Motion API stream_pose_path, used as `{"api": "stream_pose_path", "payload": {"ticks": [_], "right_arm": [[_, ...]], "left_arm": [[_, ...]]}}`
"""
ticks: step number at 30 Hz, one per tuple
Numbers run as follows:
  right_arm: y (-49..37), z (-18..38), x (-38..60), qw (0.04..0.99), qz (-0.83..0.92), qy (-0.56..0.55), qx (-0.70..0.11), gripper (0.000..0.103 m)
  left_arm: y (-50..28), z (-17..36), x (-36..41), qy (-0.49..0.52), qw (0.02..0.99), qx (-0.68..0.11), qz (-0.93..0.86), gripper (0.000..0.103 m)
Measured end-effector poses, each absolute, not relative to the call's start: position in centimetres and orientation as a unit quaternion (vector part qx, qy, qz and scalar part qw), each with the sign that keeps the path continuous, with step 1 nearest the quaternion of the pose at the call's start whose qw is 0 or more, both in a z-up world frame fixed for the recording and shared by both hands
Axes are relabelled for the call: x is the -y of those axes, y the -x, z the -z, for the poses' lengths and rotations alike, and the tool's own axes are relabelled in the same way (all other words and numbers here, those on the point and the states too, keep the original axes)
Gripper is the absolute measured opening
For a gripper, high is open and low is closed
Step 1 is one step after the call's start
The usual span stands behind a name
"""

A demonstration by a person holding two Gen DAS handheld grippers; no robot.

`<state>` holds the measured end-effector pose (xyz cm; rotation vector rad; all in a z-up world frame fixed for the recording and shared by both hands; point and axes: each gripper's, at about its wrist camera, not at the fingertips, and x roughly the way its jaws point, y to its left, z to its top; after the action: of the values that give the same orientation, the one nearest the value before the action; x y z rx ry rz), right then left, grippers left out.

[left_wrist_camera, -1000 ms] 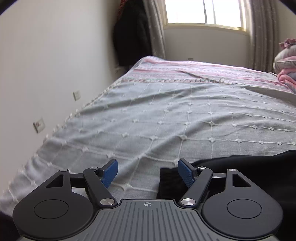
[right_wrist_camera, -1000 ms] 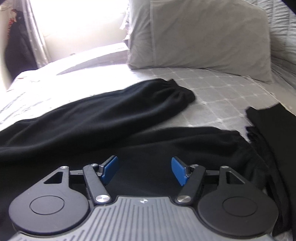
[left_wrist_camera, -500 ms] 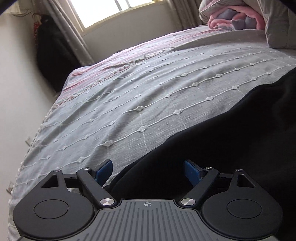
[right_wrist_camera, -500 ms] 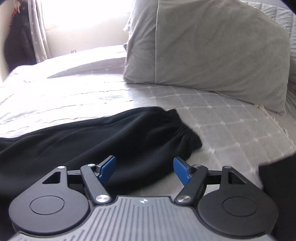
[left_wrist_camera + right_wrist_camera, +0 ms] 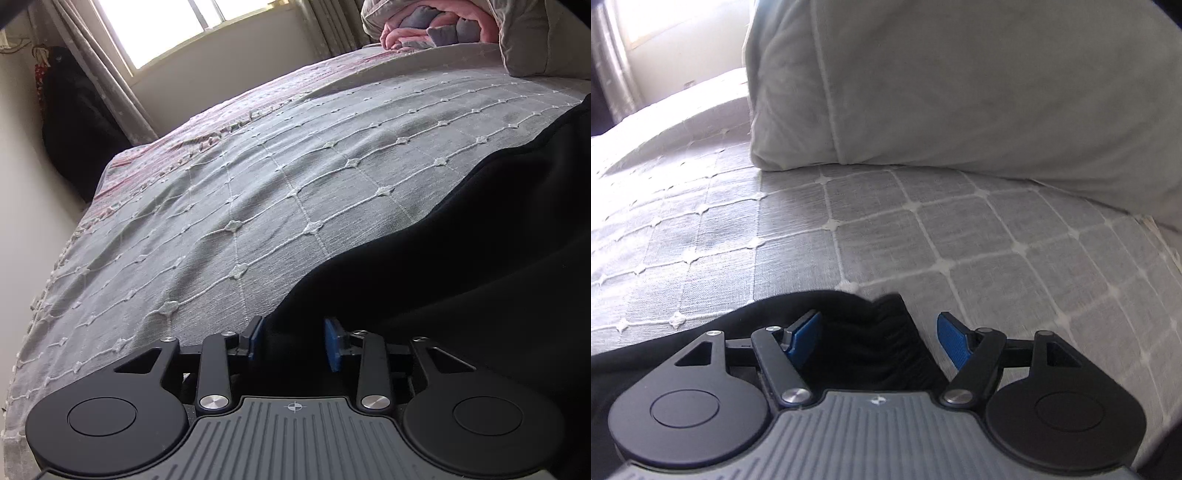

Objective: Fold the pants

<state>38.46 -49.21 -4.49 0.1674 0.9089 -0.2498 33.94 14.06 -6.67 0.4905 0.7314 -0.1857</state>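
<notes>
Black pants (image 5: 461, 251) lie on the grey checked bedspread (image 5: 258, 192). In the left wrist view my left gripper (image 5: 293, 341) sits low at the pants' edge, its blue pads partly closed with black fabric between them. In the right wrist view my right gripper (image 5: 877, 338) is open, its pads on either side of the gathered elastic cuff (image 5: 882, 339) of a pant leg, low over the bedspread (image 5: 923, 240).
A large grey pillow (image 5: 960, 85) stands just beyond the right gripper. Pink and grey bedding (image 5: 436, 26) is piled at the far right of the bed. A wall (image 5: 22, 192) runs along the bed's left side, with a window (image 5: 184, 26) and curtains beyond.
Both grippers have dropped closer to the pants. The left jaws have narrowed around the fabric edge. The right gripper has moved forward to the leg cuff, near the pillow.
</notes>
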Motion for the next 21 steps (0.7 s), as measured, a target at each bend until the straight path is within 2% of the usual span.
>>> {"api": "stream_pose_path", "payload": {"ticks": [4, 5, 9, 10, 17, 21], "right_arm": [[-39.0, 5.6, 48.8, 0.886, 0.126, -0.066, -0.441, 0.081], [-38.9, 5.7, 48.5, 0.887, 0.132, -0.056, -0.438, 0.073], [-38.9, 5.3, 48.2, 0.888, 0.124, -0.039, -0.44, 0.051], [-38.8, 5.0, 48.0, 0.888, 0.123, -0.032, -0.442, 0.048], [-37.8, 2.7, 47.4, 0.896, 0.123, -0.001, -0.426, 0.042], [-36.7, -0.7, 48.1, 0.91, 0.118, -0.012, -0.396, 0.041]], "left_arm": [[-33.8, 7.0, -13.5, -0.244, 0.899, -0.352, 0.094, 0.007], [-33.8, 7.1, -13.2, -0.249, 0.898, -0.35, 0.094, 0.006], [-33.6, 7.4, -12.7, -0.266, 0.896, -0.343, 0.091, 0.002], [-33.6, 7.4, -12.6, -0.269, 0.896, -0.341, 0.089, 0.001], [-33.6, 6.6, -12.8, -0.253, 0.904, -0.336, 0.07, 0.0], [-33.8, 4.0, -14.5, -0.192, 0.923, -0.324, 0.078, 0.0]]}}
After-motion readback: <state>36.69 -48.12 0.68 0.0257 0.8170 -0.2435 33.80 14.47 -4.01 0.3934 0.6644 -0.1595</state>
